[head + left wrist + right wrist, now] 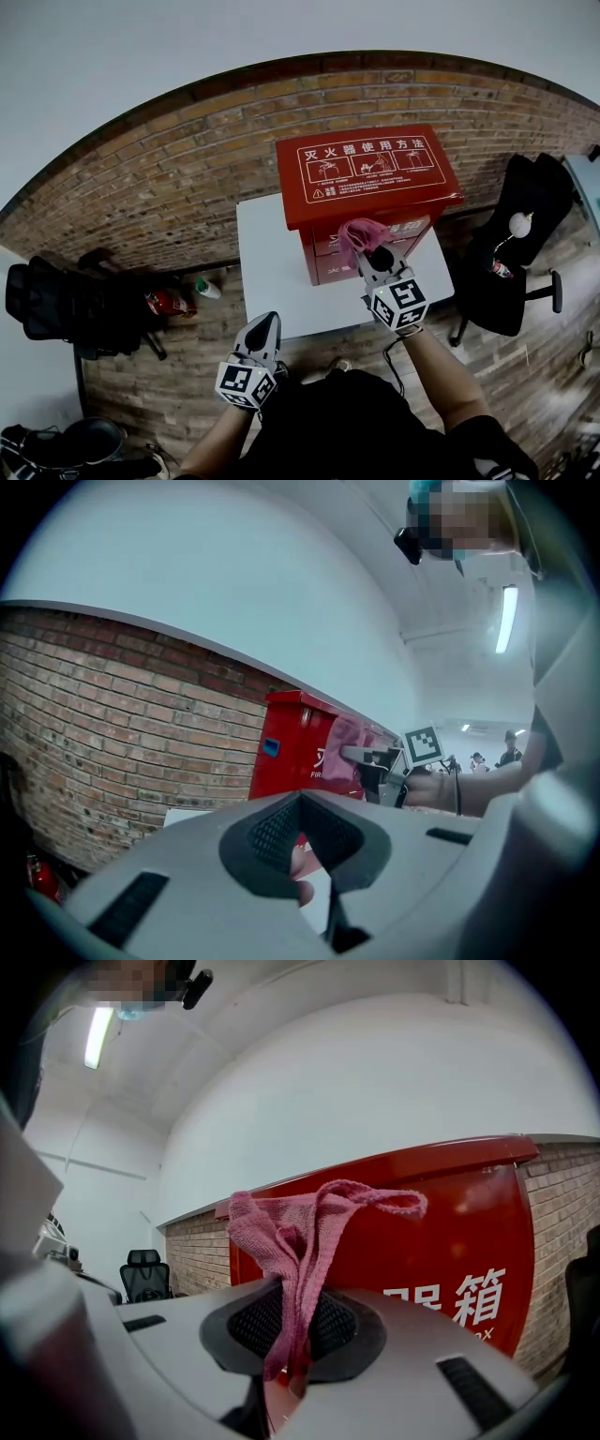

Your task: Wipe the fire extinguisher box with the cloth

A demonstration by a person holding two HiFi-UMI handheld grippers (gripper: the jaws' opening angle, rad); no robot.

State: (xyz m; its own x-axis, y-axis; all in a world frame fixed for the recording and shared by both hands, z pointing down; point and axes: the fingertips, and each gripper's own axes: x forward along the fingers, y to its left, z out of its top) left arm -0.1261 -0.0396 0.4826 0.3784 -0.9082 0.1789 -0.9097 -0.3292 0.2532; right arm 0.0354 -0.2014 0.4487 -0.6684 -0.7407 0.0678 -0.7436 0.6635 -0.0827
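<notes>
The wiping looks under way rather than finished. The right gripper has its fingers closed on the pink cloth, with a bunch of it standing up past the fingertips. That bunch sits at the upper front of the red fire extinguisher box, right under the overhanging lid. The box stands on the white worktop against the brick wall.

Judging by where the cloth is, the front panel is the face in hand. The sloped lid with its printed instructions, the 2 sides and the lower front would then be left to do. No dust or streaks show on the red paint, so which faces are already clean cannot be told.

The left gripper hangs low by the near edge of the worktop, well apart from the box, its fingers together with nothing between them.

The back of the box and most of its sides are out of sight, and the right gripper covers part of the front panel. In the right gripper view the gripper body cuts off the white lettering. The cloth probably touches the panel, but no view settles it
</notes>
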